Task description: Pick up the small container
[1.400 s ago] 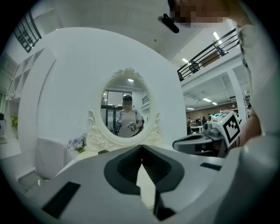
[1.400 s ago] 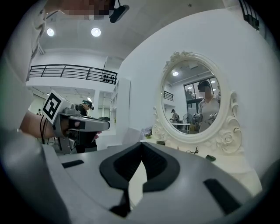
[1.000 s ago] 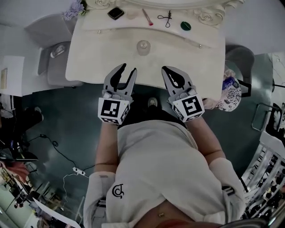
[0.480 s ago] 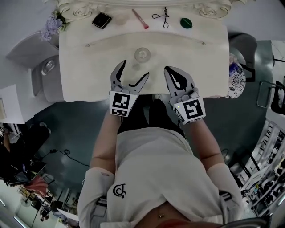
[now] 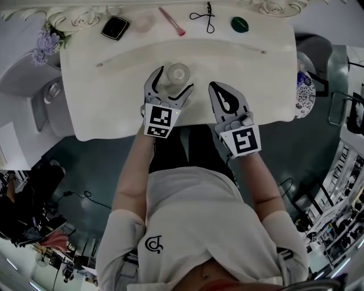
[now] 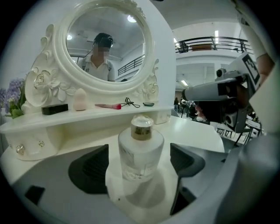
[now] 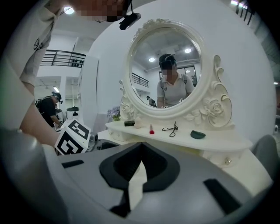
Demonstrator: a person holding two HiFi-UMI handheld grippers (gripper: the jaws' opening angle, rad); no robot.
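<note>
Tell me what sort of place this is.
Probably a dressing corner set up in a big hall: a white dressing table with a round mirror, a makeup brush and eyelash curler on its shelf, balcony railings behind.

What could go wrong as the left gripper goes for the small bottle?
1. The small container stands upright and free between the left gripper's opening fingers. If one side lands first, it may tip or skid on the smooth vanity top.
2. Its body looks round and glossy, so a light squeeze might let it slip on the lift.
</note>
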